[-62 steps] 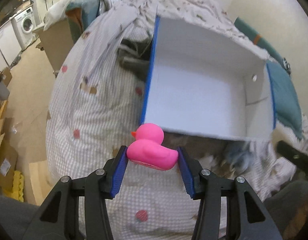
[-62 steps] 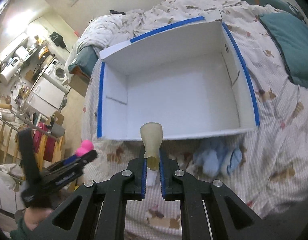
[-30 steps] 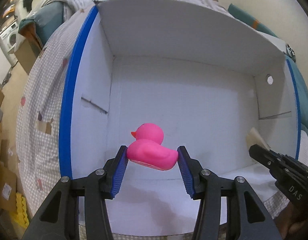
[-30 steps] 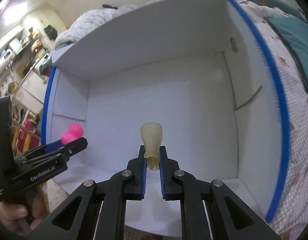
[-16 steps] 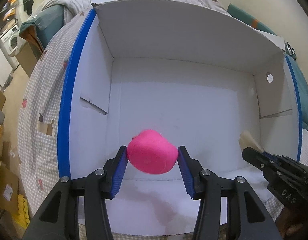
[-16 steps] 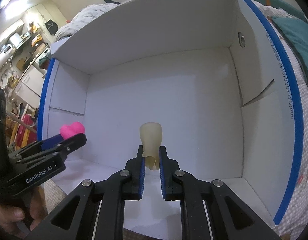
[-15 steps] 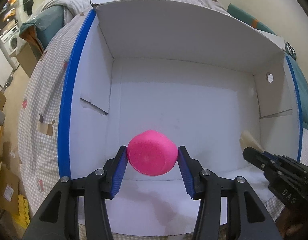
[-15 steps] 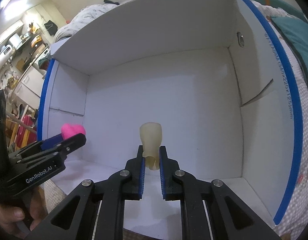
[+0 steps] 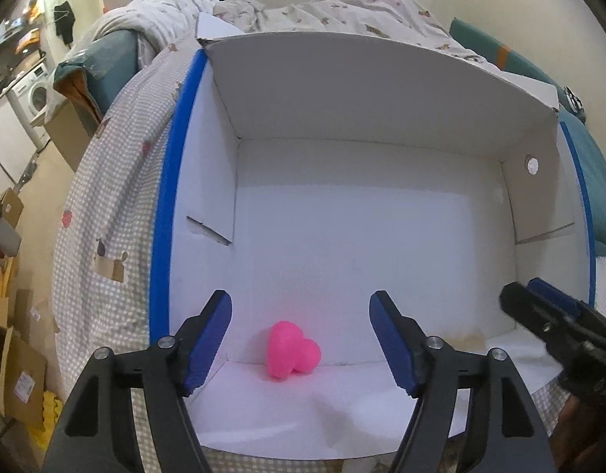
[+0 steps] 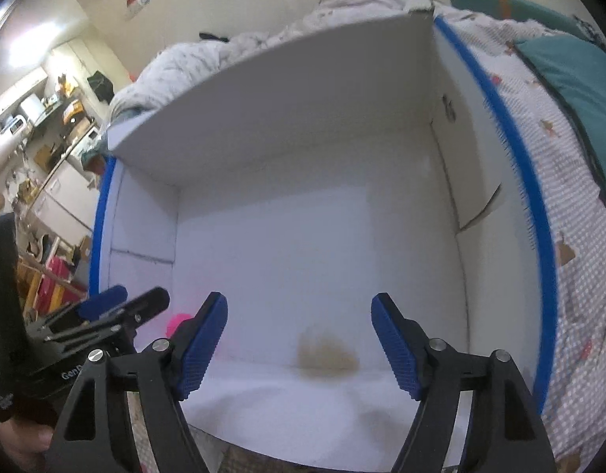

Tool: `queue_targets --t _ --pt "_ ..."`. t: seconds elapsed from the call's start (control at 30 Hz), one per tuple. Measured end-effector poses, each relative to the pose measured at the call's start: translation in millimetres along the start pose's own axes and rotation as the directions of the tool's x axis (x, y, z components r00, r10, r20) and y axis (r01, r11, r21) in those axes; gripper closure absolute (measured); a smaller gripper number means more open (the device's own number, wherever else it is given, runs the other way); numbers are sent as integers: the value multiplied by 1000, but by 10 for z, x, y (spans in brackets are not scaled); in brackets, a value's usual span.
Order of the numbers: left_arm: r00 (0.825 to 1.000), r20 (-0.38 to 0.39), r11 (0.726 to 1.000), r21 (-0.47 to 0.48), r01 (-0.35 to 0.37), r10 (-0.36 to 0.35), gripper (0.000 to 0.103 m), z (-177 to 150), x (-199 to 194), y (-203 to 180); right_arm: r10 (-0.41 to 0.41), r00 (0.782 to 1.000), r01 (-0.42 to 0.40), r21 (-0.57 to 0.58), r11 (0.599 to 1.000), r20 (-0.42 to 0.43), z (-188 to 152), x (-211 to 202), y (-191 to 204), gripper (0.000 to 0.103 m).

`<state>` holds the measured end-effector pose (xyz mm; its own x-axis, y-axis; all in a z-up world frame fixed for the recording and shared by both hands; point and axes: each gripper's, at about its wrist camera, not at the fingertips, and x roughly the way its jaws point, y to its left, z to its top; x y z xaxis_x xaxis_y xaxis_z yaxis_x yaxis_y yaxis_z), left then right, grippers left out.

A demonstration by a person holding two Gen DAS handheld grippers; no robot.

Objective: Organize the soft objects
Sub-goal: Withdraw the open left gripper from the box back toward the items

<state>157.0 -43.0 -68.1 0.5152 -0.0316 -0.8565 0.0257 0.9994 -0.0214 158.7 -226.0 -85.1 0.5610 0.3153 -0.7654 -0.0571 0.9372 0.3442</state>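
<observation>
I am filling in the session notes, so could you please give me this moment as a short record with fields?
container: white box with blue-edged sides, open, on a checked bedspread
pink duck: in the box, by the near wall
beige toy: blurred, low in the box
left hand-held gripper: open, jaws just opened, nothing gripped
right hand-held gripper: open, jaws just opened, nothing gripped

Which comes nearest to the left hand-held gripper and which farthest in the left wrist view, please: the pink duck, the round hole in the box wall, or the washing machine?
From the left hand-held gripper:
1. Pink duck, on the box floor between the open jaws, untouched.
2. Round hole, upper right side wall of the box.
3. Washing machine, across the room, far left.
</observation>
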Motion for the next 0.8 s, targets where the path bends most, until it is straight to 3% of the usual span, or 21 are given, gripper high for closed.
queue_targets --t 0.23,0.37,0.5,0.67,0.8 --pt "998 55 1000 -14 -3 4 33 -26 -110 -2 -3 1000 2 25 1000 22 0 -57 -45 23" --pt "995 90 999 10 44 -45 29 -7 -212 -73 -8 998 6 32 999 63 -4 -143 -39 23" --pt "994 107 999 33 14 -18 29 -37 -306 -76 -36 995 35 12 999 97 -23 -235 -8 23" --pt "972 236 1000 -8 3 -1 29 -55 -717 74 -59 989 62 -15 998 137 -29 -402 46 23" --pt "973 226 999 -29 -28 34 29 -131 -833 178 -67 989 75 -55 996 133 -75 -538 166 23"
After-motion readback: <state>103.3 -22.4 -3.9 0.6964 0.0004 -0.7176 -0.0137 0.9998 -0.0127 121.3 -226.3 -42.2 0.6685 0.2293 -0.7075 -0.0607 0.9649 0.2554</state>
